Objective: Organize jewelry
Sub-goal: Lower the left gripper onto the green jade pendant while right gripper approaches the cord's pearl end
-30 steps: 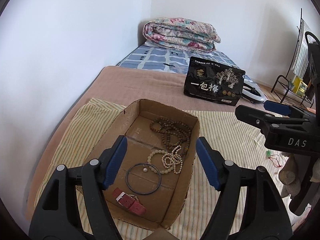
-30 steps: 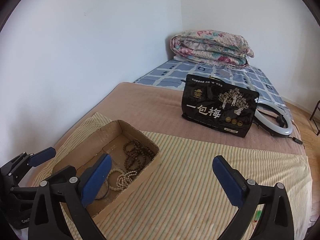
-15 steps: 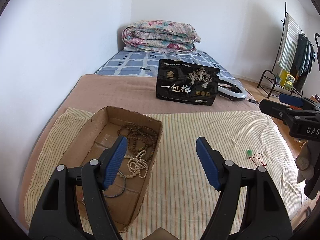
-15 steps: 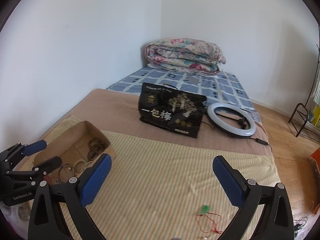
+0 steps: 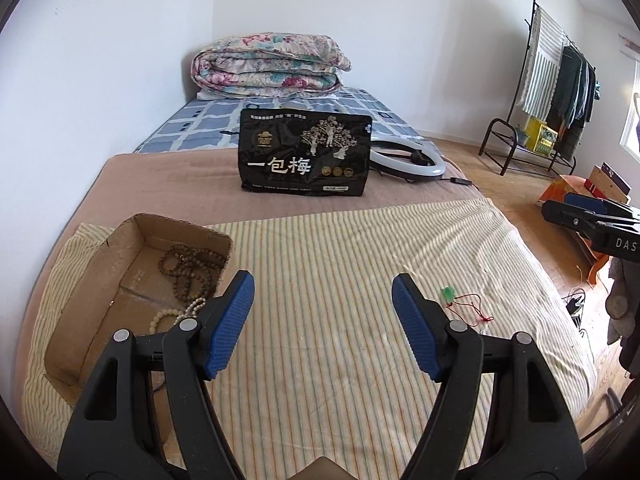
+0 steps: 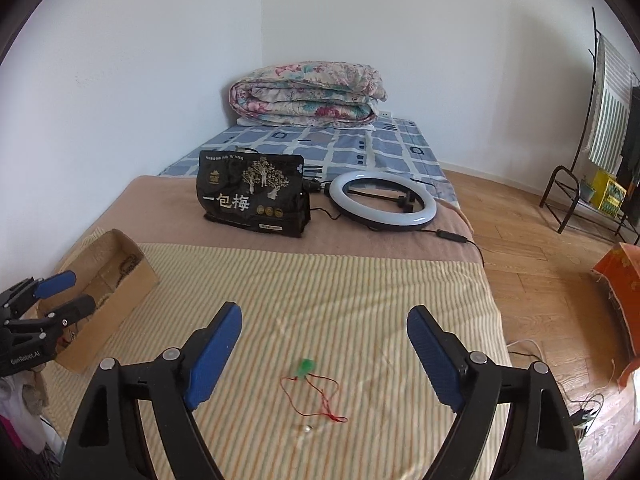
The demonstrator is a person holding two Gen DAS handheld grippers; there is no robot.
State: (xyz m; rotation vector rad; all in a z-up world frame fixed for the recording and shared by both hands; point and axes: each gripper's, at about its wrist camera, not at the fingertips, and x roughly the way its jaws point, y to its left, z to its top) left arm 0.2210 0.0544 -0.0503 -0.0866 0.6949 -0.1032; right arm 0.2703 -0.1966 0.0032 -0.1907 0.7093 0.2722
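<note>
A green pendant on a red cord (image 6: 306,367) lies on the striped blanket, between and just beyond my right gripper's (image 6: 324,336) open fingers; it also shows in the left wrist view (image 5: 449,293). A small pale bead or ring (image 6: 306,428) lies near the cord's end. A cardboard box (image 5: 120,256) at the left holds brown bead strings (image 5: 188,268) and pale beads (image 5: 176,314). My left gripper (image 5: 323,300) is open and empty above the blanket, right of the box. The box also shows in the right wrist view (image 6: 120,280).
A black snack bag (image 5: 304,156) stands at the back of the bed, a ring light (image 6: 382,200) with its cable beside it. A folded floral quilt (image 6: 308,94) lies by the wall. The bed's right edge drops to wood floor (image 6: 540,280); a clothes rack (image 5: 552,92) stands far right.
Both grippers have swung right, away from the box. The pendant has come into view in front of the right gripper. Both stay open.
</note>
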